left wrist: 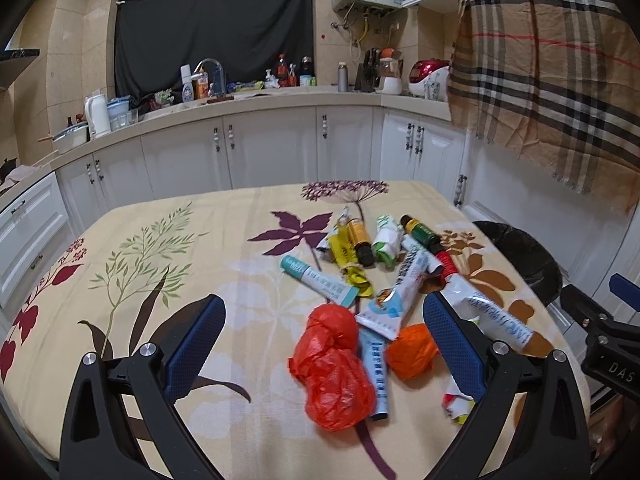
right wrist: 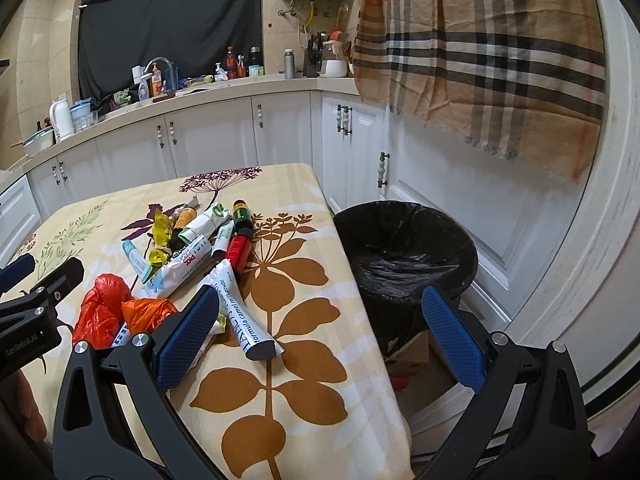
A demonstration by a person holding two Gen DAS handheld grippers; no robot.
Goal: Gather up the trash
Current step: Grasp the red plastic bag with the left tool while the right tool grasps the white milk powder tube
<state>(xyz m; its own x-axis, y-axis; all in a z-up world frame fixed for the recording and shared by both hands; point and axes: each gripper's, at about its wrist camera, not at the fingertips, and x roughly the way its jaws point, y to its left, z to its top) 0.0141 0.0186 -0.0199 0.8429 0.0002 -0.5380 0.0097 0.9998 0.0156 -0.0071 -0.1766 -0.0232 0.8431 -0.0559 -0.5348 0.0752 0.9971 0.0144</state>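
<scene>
A heap of trash lies on the floral tablecloth (left wrist: 160, 264): a crumpled red plastic bag (left wrist: 334, 368), an orange bag (left wrist: 410, 350), white tubes and packets (left wrist: 390, 300), small bottles (left wrist: 420, 232). My left gripper (left wrist: 324, 312) hangs open just above the table, its blue pads on either side of the red bag and nothing held. In the right wrist view the same heap (right wrist: 188, 256) lies at left, and my right gripper (right wrist: 320, 300) stands open over the table's right edge, with a white tube (right wrist: 244, 320) by its left pad. A black-lined bin (right wrist: 404, 248) stands beside the table.
White kitchen cabinets (left wrist: 272, 144) and a cluttered counter (left wrist: 240, 92) run behind the table. A plaid cloth (right wrist: 480, 60) hangs on the right wall above the bin. A cardboard box (right wrist: 412, 352) sits on the floor at the bin's foot. The right gripper's body (left wrist: 600, 328) shows at the left view's edge.
</scene>
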